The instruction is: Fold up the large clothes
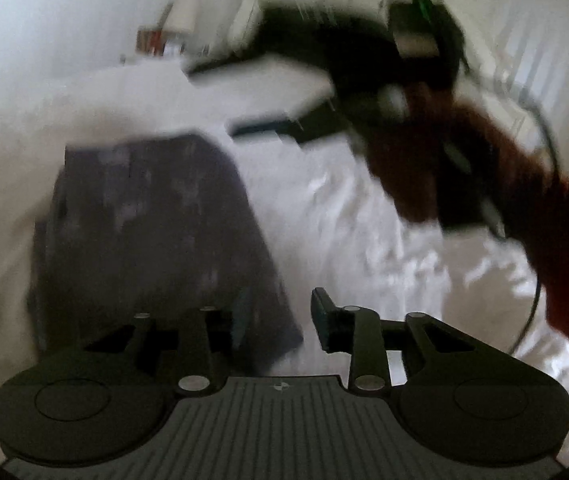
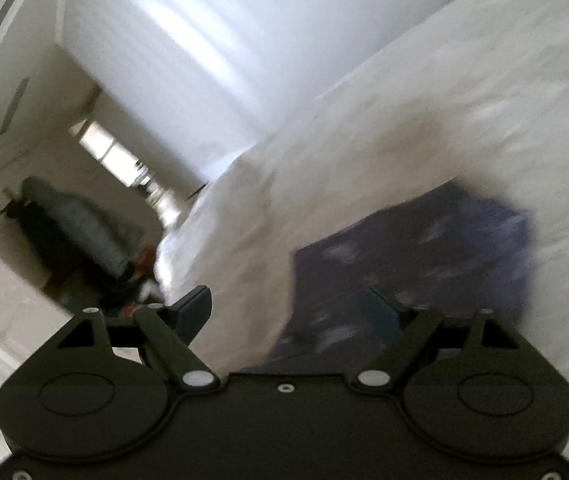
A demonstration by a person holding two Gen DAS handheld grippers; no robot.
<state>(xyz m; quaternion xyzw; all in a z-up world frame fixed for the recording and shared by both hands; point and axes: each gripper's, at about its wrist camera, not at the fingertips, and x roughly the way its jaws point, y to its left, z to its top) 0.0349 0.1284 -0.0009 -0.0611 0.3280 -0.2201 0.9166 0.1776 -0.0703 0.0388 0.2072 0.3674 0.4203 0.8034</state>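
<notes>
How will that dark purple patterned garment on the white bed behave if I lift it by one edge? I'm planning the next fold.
The dark purple garment will probably be floppy: it lies flat and follows the white bedding. It looks like thin fabric, so it is likely light. Its layers may slide apart and lose the fold, and the rumpled bedding might drag on it.

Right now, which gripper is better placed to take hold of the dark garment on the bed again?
Probably the left gripper: the dark patterned garment lies directly ahead of its parted, empty fingers. The right gripper is wide open but raised above the white bedding. Blur makes this tentative.
</notes>
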